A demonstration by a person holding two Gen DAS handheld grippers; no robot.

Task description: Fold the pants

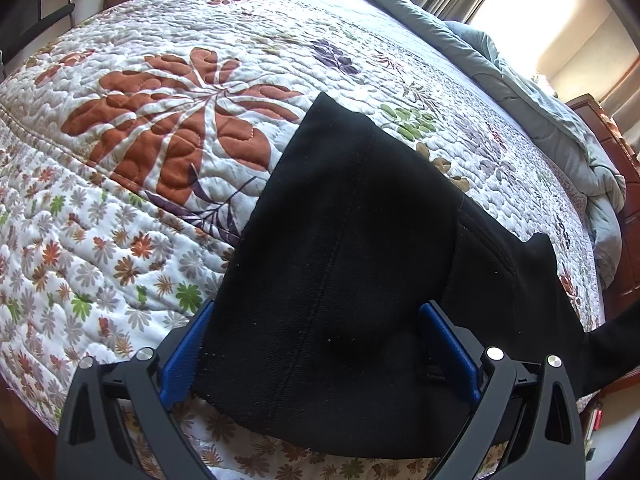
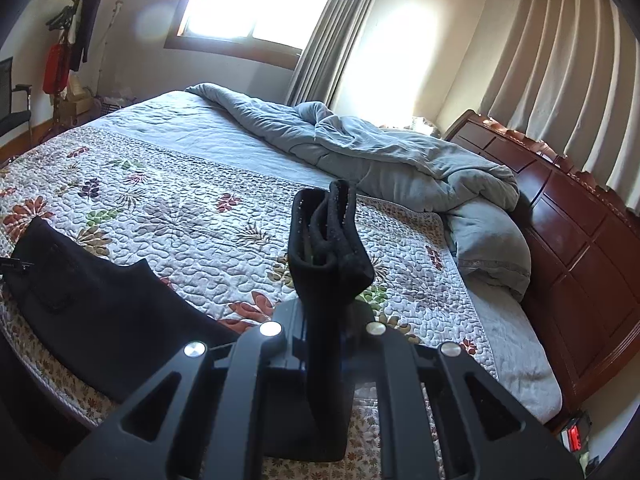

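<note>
Black pants lie on a floral quilt on a bed. In the left wrist view my left gripper is open, its blue pads wide apart on either side of the pants' near end, which lies between them. In the right wrist view my right gripper is shut on a bunched fold of the black pants that sticks up past the fingers. The rest of the pants trails off to the left on the quilt.
A crumpled grey-blue duvet lies along the far side of the bed. A dark red wooden headboard stands at the right. A chair and a coat rack stand at the far left, curtains behind.
</note>
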